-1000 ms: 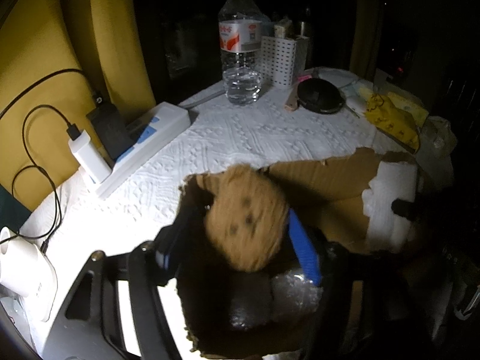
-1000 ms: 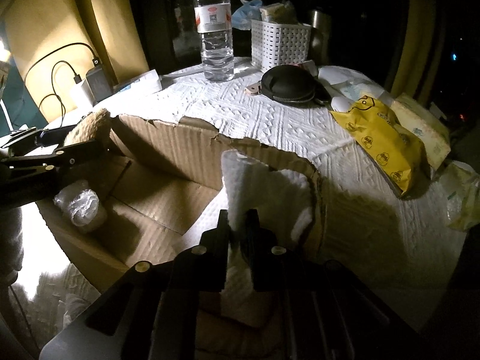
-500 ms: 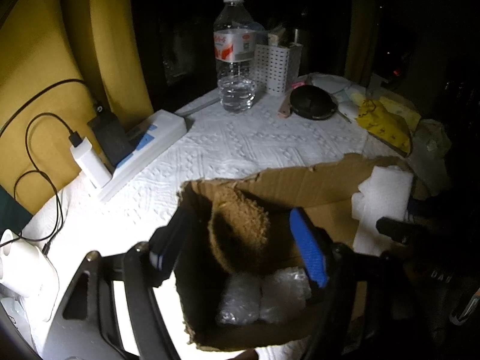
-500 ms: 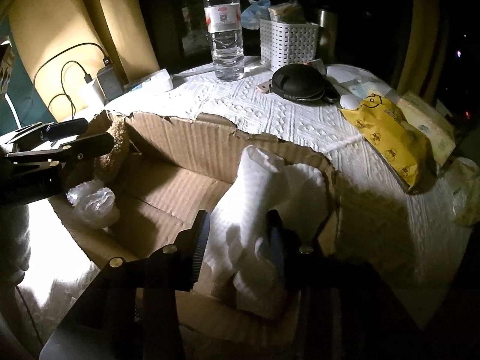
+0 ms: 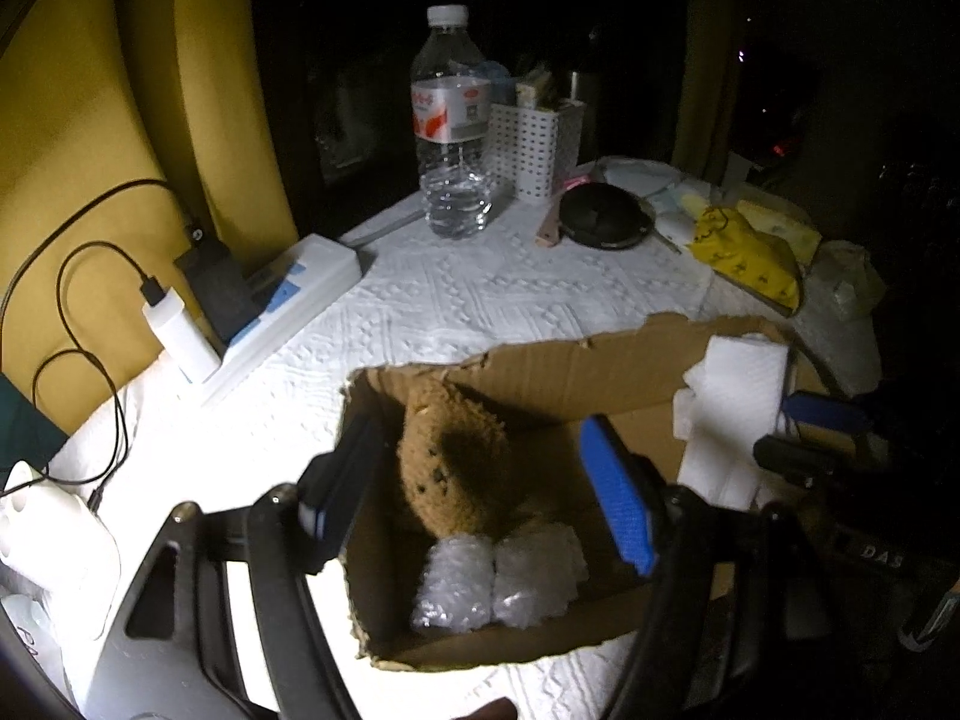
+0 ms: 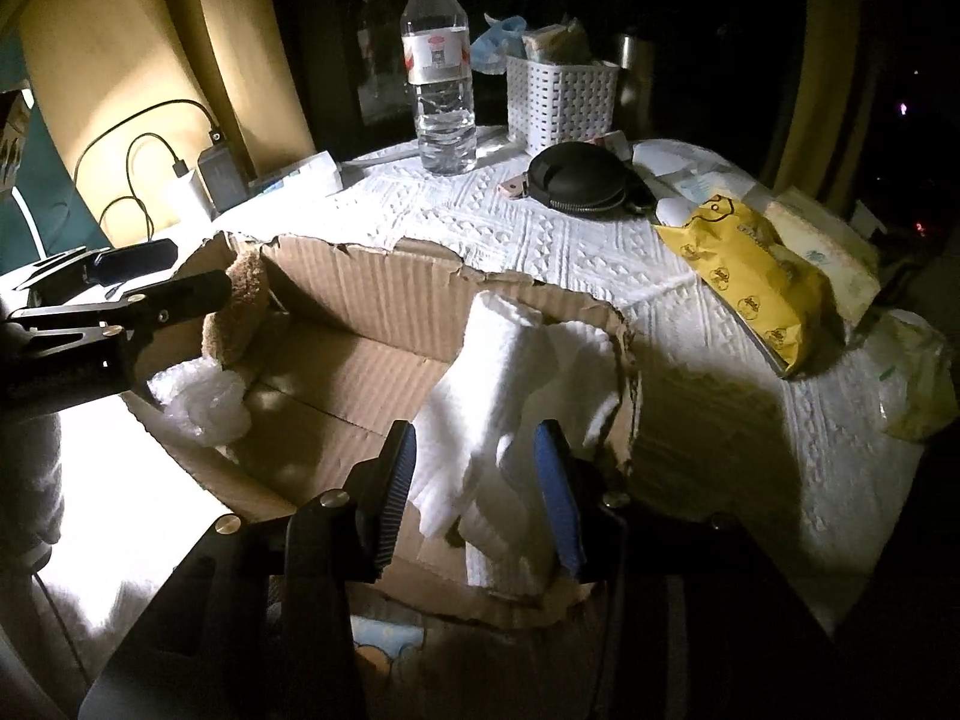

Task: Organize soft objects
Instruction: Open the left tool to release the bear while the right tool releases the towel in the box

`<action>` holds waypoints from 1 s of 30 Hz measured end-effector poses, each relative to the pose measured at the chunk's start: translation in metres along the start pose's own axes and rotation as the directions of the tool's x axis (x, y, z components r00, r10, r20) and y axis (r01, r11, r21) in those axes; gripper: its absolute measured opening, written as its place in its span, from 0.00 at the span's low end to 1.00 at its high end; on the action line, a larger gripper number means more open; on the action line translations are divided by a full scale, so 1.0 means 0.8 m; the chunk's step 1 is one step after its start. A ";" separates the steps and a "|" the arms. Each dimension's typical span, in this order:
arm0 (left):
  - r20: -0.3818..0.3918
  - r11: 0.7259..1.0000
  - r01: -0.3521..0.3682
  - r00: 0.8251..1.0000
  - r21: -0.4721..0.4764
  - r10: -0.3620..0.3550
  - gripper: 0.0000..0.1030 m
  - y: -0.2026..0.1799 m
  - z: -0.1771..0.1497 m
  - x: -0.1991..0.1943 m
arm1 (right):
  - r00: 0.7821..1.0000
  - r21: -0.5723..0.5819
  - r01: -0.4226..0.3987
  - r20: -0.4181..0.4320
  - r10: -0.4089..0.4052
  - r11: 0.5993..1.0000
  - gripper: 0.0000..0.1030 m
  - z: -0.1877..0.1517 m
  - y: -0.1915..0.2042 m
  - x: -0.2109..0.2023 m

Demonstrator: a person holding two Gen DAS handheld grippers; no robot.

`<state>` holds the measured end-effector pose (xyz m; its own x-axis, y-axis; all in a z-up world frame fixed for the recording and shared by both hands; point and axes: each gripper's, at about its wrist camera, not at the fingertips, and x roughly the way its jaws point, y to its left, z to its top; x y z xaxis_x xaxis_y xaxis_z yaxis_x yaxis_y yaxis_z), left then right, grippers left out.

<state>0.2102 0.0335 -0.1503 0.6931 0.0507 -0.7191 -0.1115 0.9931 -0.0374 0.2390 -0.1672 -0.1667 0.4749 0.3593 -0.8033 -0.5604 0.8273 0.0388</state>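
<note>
Torn cardboard box (image 5: 600,354) on a white-covered table, soft things inside.

At its left end the left gripper (image 5: 474,495), jaws apart, frames a brown plush toy (image 5: 456,468) above two bubble-wrap rolls (image 5: 498,582). At its right end the right gripper (image 6: 483,495), jaws just opened, straddles white foam sheet (image 6: 510,372).

Bottle (image 5: 451,120) label text too small to read. Contents of white basket (image 6: 561,102) dim, unclear. Right side of surface (image 5: 480,300) lost in dark. Cables (image 5: 90,312) cut off at left edge. Blue-patterned thing (image 6: 384,645) under cardboard box (image 6: 372,306) mostly hidden.
</note>
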 end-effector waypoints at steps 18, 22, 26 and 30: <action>0.031 1.000 0.006 1.000 0.014 -0.006 0.69 -0.007 -0.013 -0.054 | 0.999 0.010 0.017 0.036 -0.017 1.000 0.43 -0.015 0.010 -0.054; 0.038 1.000 0.004 0.999 0.015 -0.004 0.69 -0.010 -0.021 -0.071 | 0.999 0.008 0.014 0.048 -0.015 1.000 0.43 -0.019 0.016 -0.068; 0.046 1.000 0.001 0.999 0.019 -0.002 0.69 -0.012 -0.029 -0.087 | 0.998 0.008 0.010 0.065 -0.010 1.000 0.43 -0.025 0.022 -0.084; 0.048 1.000 0.001 0.999 0.019 -0.001 0.69 -0.014 -0.038 -0.101 | 0.997 0.009 0.006 0.077 -0.007 1.000 0.43 -0.031 0.027 -0.097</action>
<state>0.1333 0.0151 -0.1128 0.7269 0.0543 -0.6846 -0.0975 0.9949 -0.0246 0.1732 -0.1879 -0.1182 0.5297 0.3857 -0.7554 -0.5512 0.8334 0.0390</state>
